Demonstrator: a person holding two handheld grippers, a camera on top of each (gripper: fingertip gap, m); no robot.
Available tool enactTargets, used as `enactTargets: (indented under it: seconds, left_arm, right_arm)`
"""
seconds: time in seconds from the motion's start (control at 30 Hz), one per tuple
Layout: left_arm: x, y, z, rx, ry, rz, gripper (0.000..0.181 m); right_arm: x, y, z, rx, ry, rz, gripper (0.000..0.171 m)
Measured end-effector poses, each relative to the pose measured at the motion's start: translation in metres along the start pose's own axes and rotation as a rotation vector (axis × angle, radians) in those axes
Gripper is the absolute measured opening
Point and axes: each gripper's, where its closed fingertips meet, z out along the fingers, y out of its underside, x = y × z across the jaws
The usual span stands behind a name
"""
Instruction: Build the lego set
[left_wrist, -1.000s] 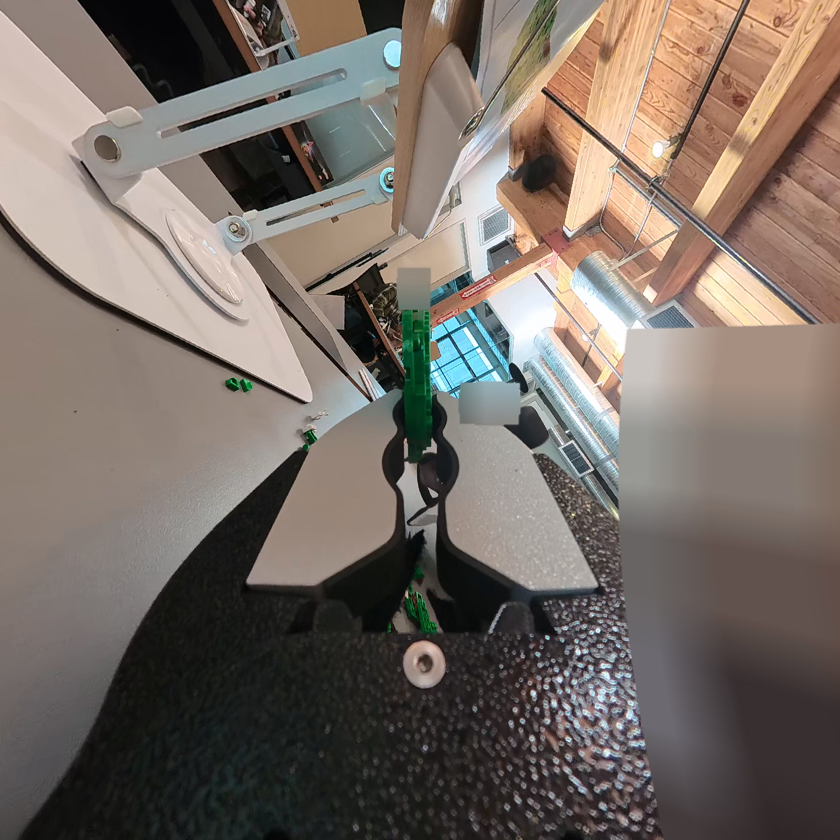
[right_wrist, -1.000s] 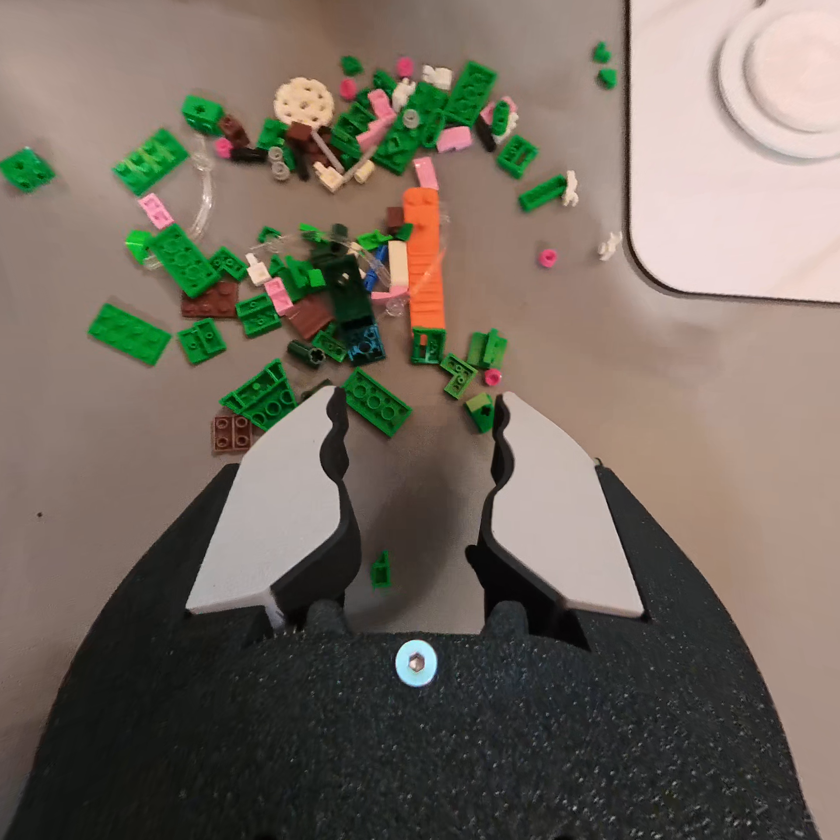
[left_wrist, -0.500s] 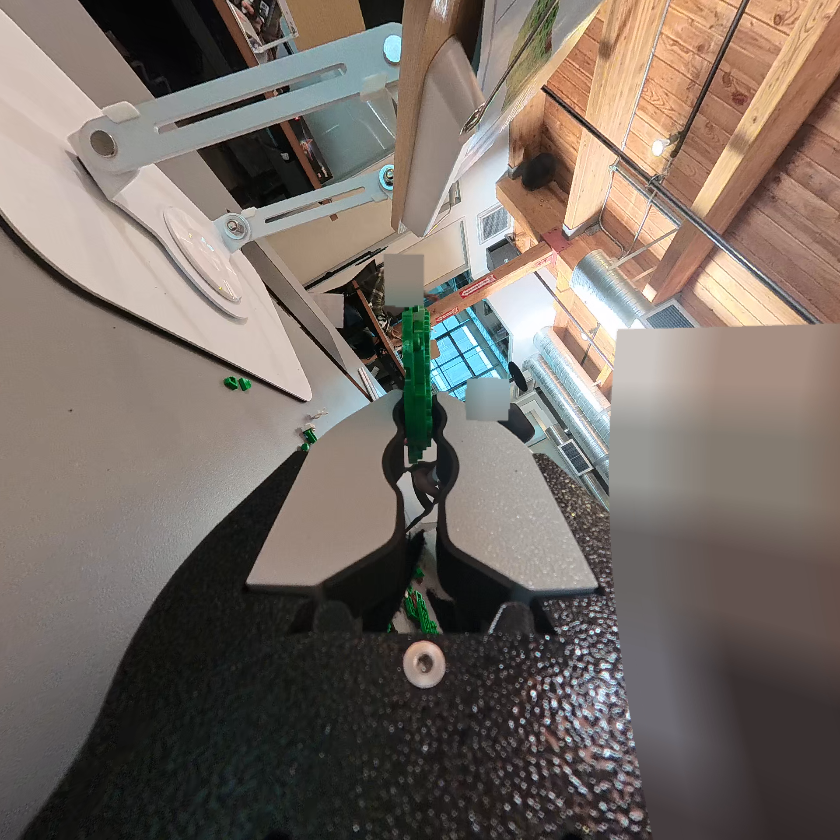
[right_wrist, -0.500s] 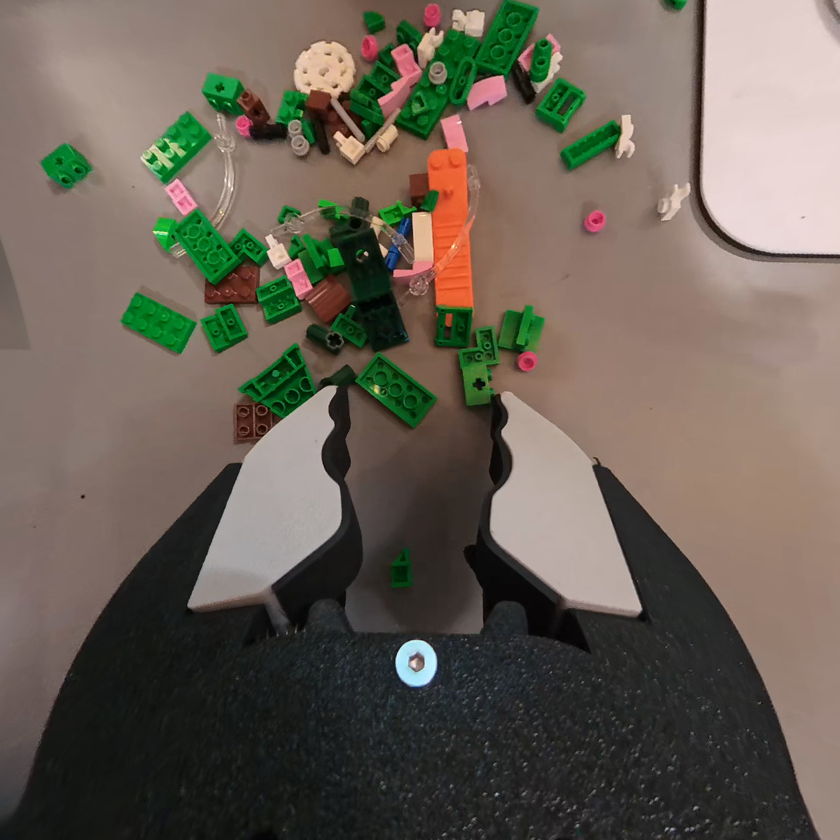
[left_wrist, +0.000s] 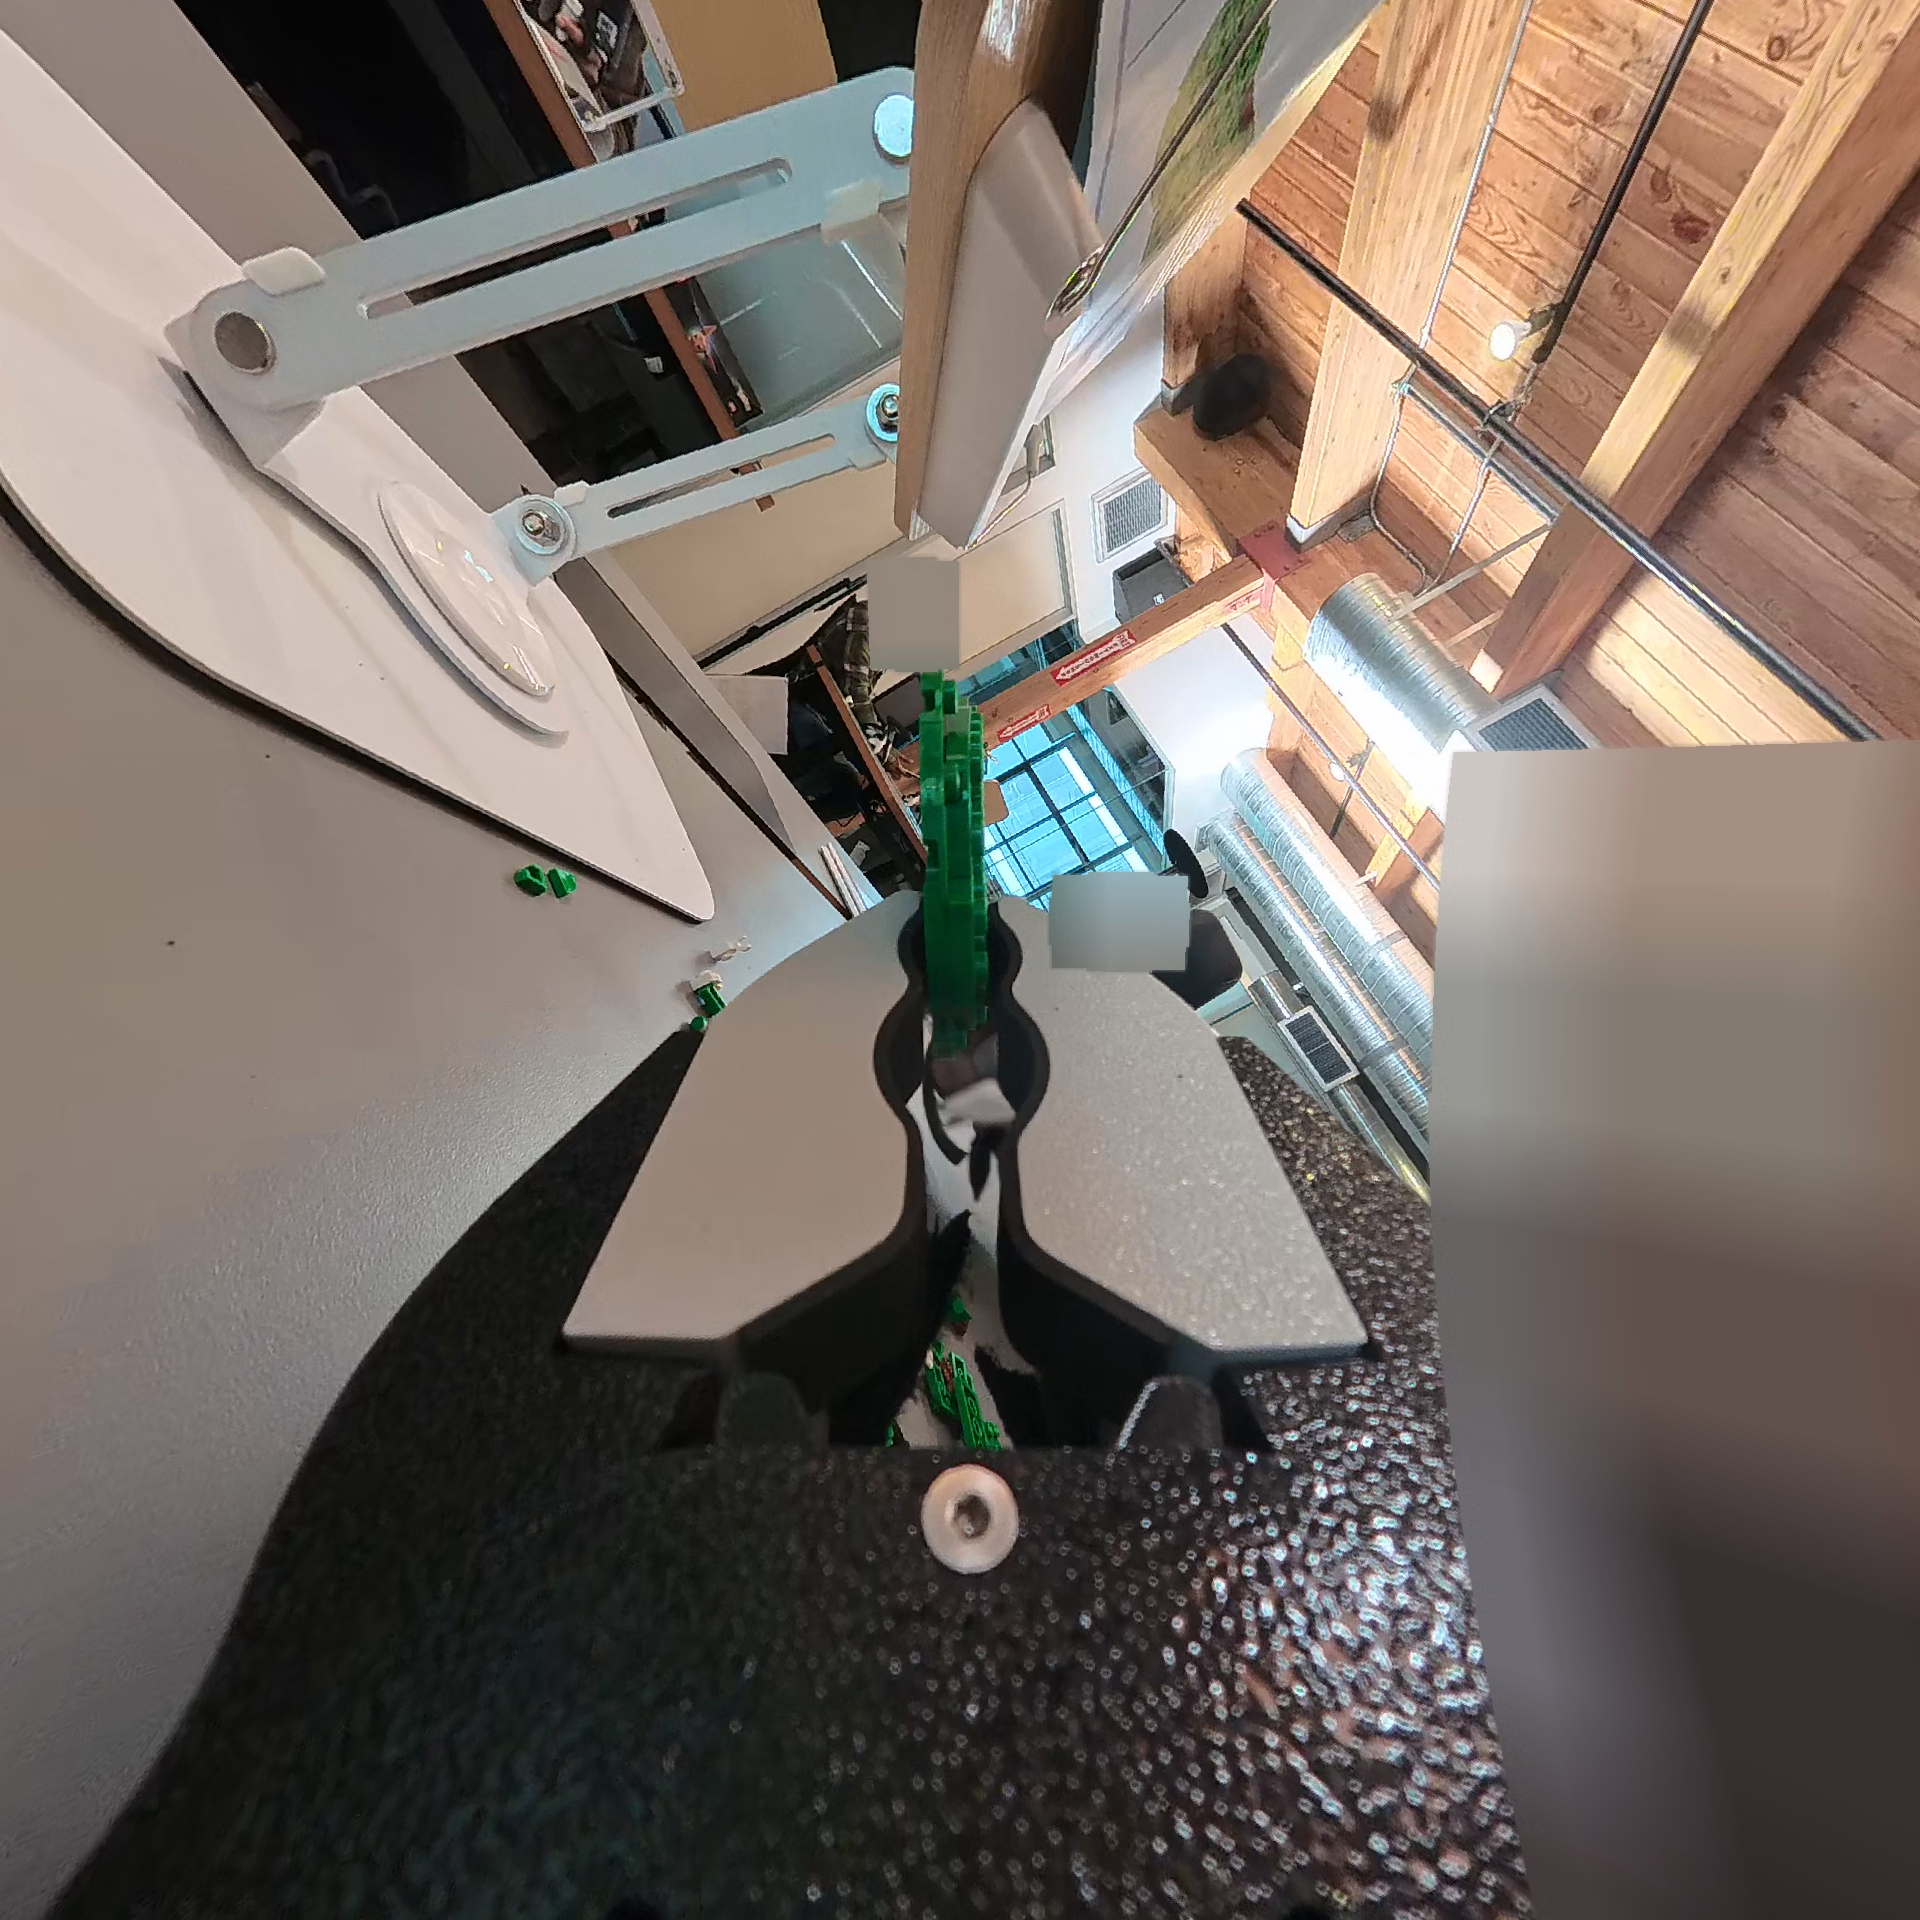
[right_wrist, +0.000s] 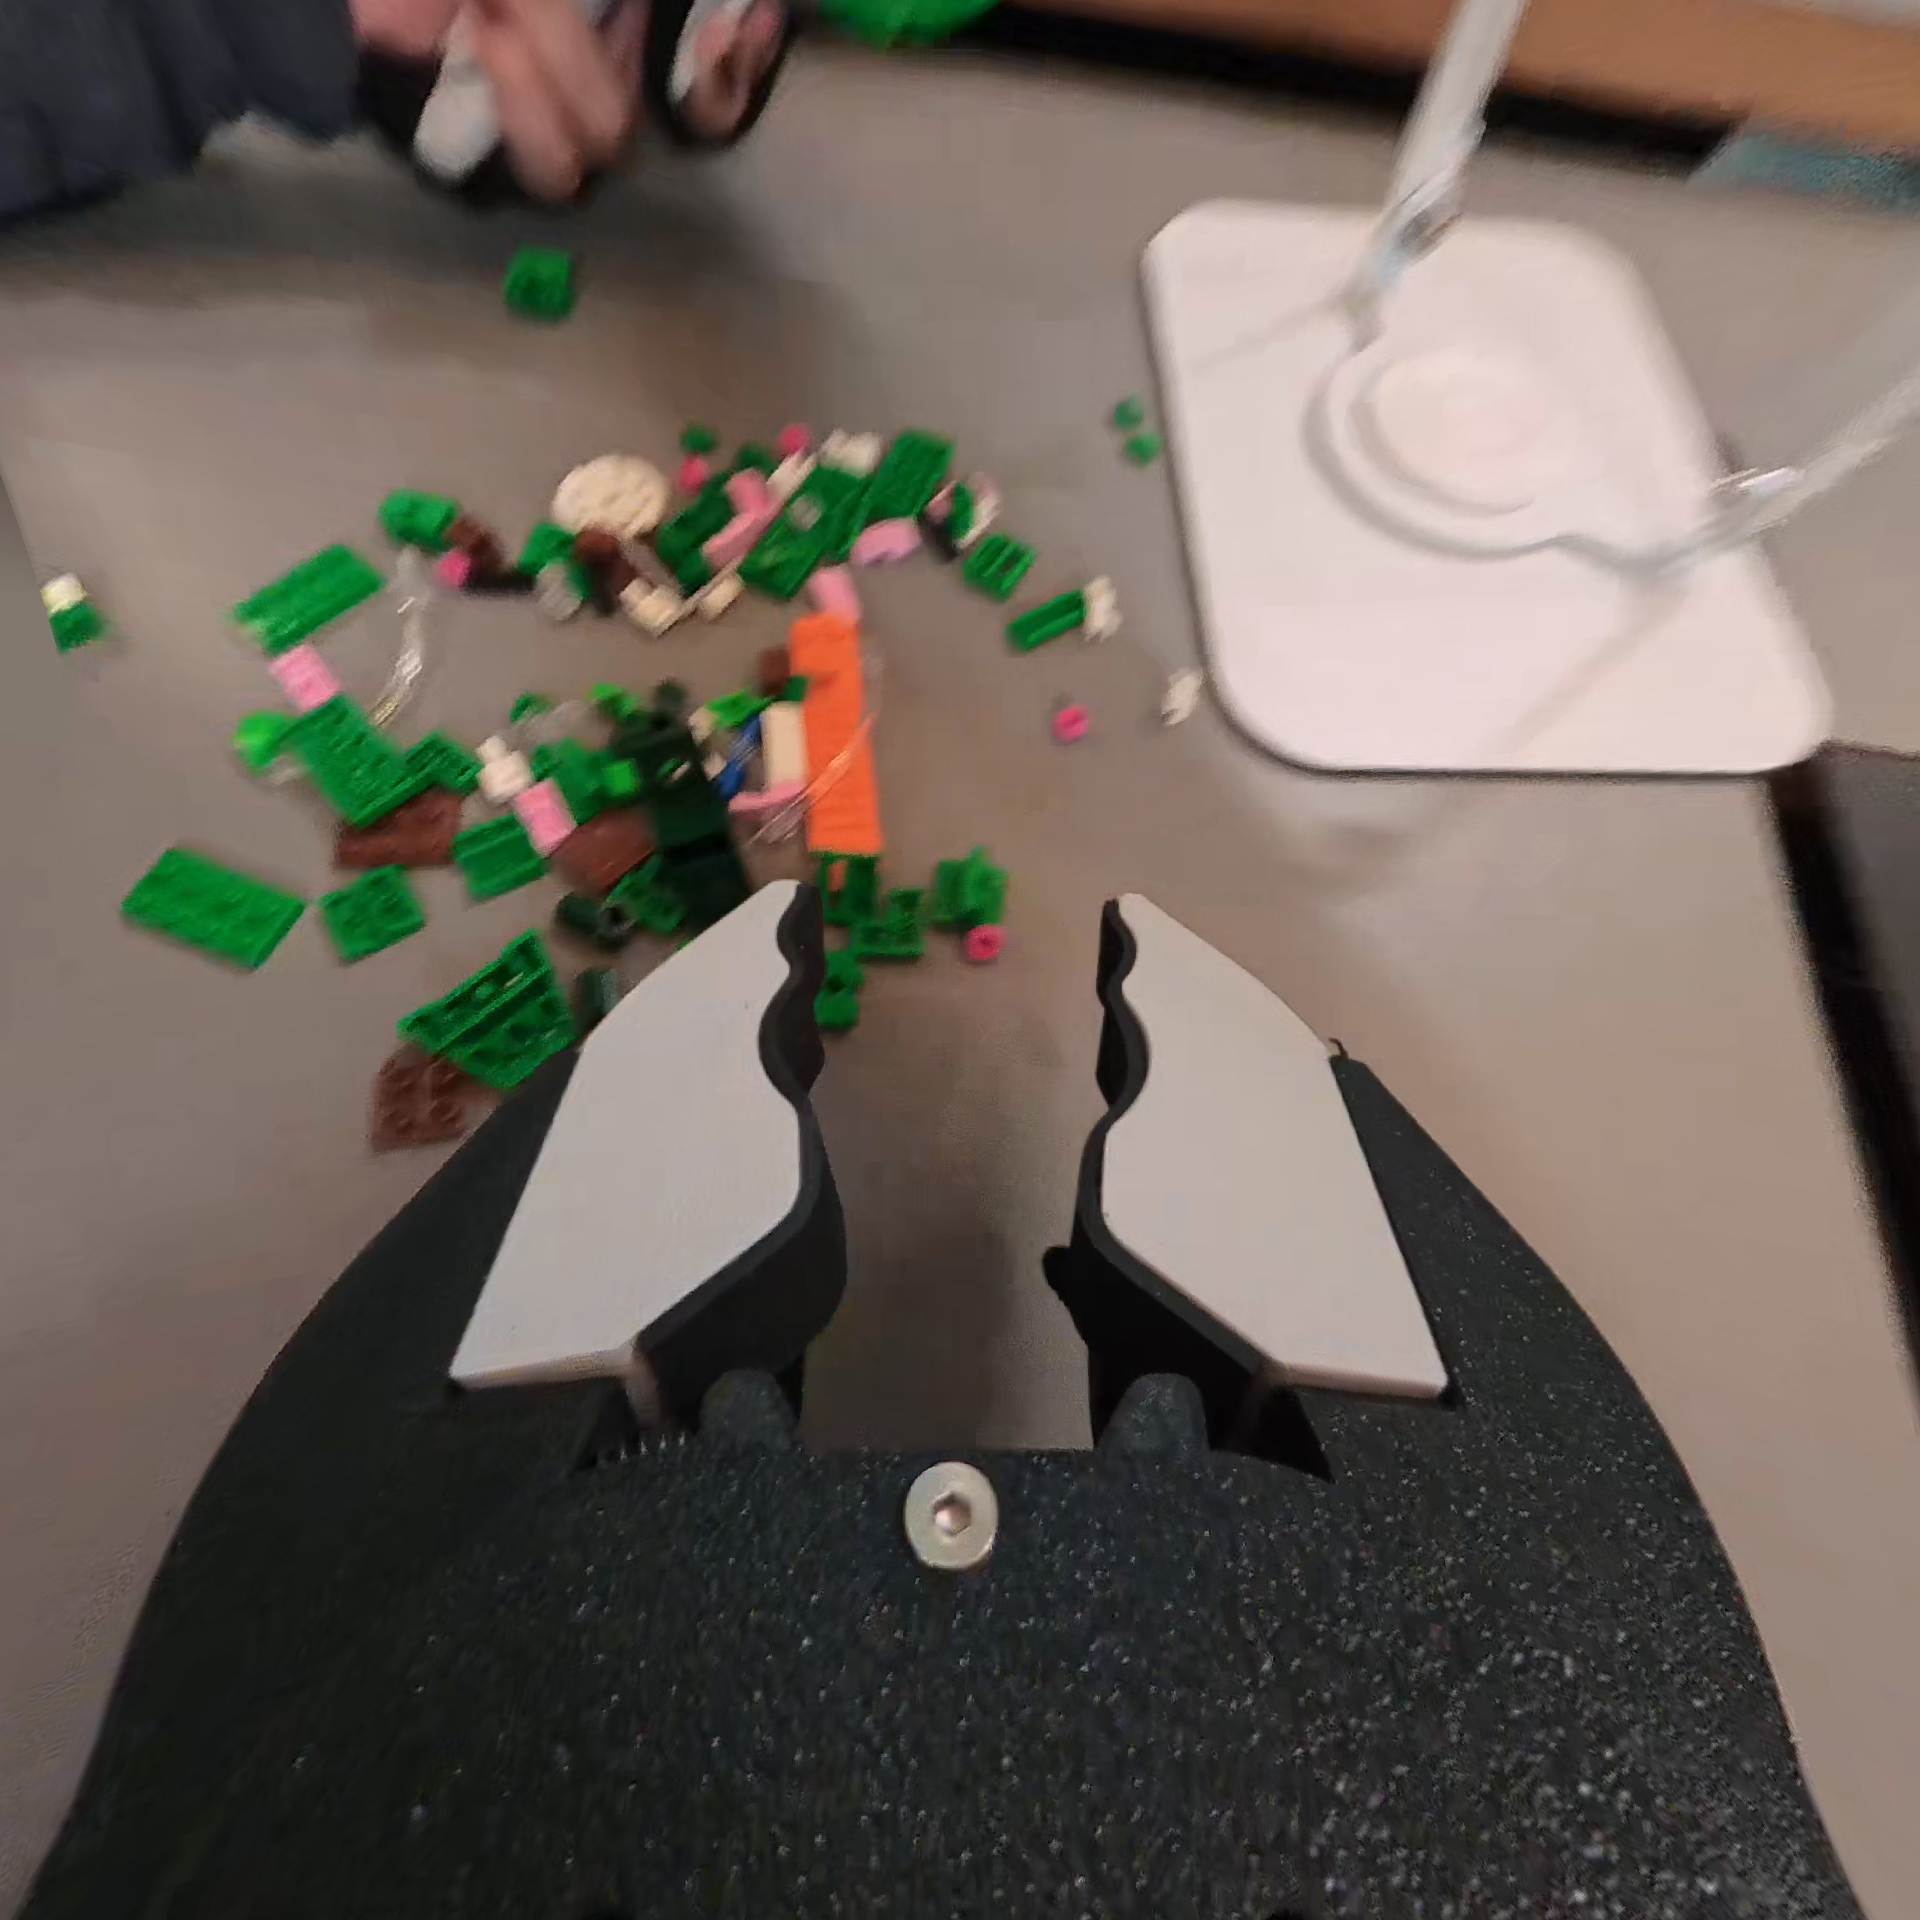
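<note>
Between the closed tips of the left gripper (left_wrist: 961, 940) stands a green lego assembly (left_wrist: 952, 831), a thin stack of studded plates seen edge-on and rising straight ahead of the fingers; the jaws are pinched tight on its lower end. Behind it the view tilts up to wooden beams and ribbed metal ducts, and a white stand base (left_wrist: 343, 623) with two slotted white arms lies to the gripper's left on the grey table (left_wrist: 208, 1143). Two tiny green pieces (left_wrist: 545, 881) sit near that base's edge. Grey patches cover parts of the background.

Ahead of the right gripper (right_wrist: 961, 914), whose matte grey, wavy-edged fingers stand wide apart and empty, a loose pile of lego pieces (right_wrist: 623, 727) is scattered on the table, mostly to its front left. Most are flat green plates, with pink, brown and cream bits among them. A long orange piece (right_wrist: 836, 738) lies just beyond the left fingertip, and a small green brick (right_wrist: 836, 1003) sits just inside that fingertip. To the front right rests the white base (right_wrist: 1455, 644), its clear arms cut off at the frame edge. Motion blur softens everything in this view; studs are hard to count. At the top left, a person's hand (right_wrist: 551, 94) is cropped and smeared.
</note>
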Motion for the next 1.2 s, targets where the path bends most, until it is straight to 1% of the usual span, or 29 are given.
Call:
enactTargets:
  seconds: [0.1, 0.17, 0.27, 0.33, 0.43, 0.8, 1.2]
  left_arm:
    - [0.000, 0.000, 0.000, 0.002, -0.002, 0.001, 0.008]
    - [-0.001, 0.000, 0.000, 0.002, -0.003, 0.001, 0.008]
    - [-0.001, 0.000, 0.000, 0.003, -0.005, 0.000, 0.008]
    - [0.000, 0.000, 0.000, 0.004, -0.004, 0.001, 0.008]
    - [-0.001, 0.001, 0.001, 0.001, -0.006, 0.000, 0.008]
    - [-0.001, 0.001, 0.000, 0.002, -0.008, 0.000, 0.008]
    - [0.000, 0.001, 0.000, 0.001, -0.003, -0.003, 0.008]
  right_arm:
    - [0.028, -0.015, -0.009, 0.162, 0.176, 0.010, 0.050]
    - [0.047, -0.018, -0.019, 0.255, 0.316, 0.010, 0.049]
    - [0.069, -0.015, -0.039, 0.335, 0.521, -0.015, 0.045]
    - [0.076, -0.014, -0.050, 0.384, 0.599, -0.005, 0.042]
    - [0.079, -0.014, -0.057, 0.424, 0.619, 0.023, 0.040]
    - [0.075, -0.013, -0.051, 0.393, 0.607, -0.014, 0.038]
    - [0.075, -0.013, -0.053, 0.409, 0.610, -0.008, 0.036]
